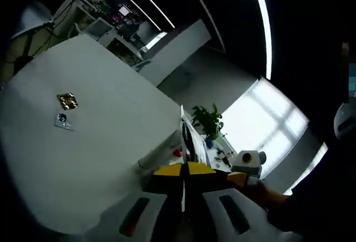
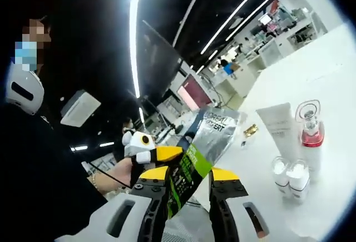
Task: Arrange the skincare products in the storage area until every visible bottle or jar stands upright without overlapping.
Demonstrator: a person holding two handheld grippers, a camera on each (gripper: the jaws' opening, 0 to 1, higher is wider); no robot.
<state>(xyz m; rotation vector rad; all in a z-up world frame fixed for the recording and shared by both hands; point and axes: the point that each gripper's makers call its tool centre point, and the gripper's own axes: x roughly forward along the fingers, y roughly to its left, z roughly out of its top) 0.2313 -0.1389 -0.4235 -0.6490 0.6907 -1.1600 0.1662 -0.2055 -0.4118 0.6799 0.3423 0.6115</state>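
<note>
Right gripper view: right tongs (image 2: 189,182) pinch a silver-green sachet (image 2: 208,139) between their tips.

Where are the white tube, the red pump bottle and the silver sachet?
white tube (image 2: 280,126): right gripper view, on the middle of its body.
red pump bottle (image 2: 312,137): right gripper view, on its red band.
silver sachet (image 2: 216,132): right gripper view, on its printed front.

"L'ORÉAL … EXPERT" on the silver pouch (image 2: 218,132); other print illegible.
</note>
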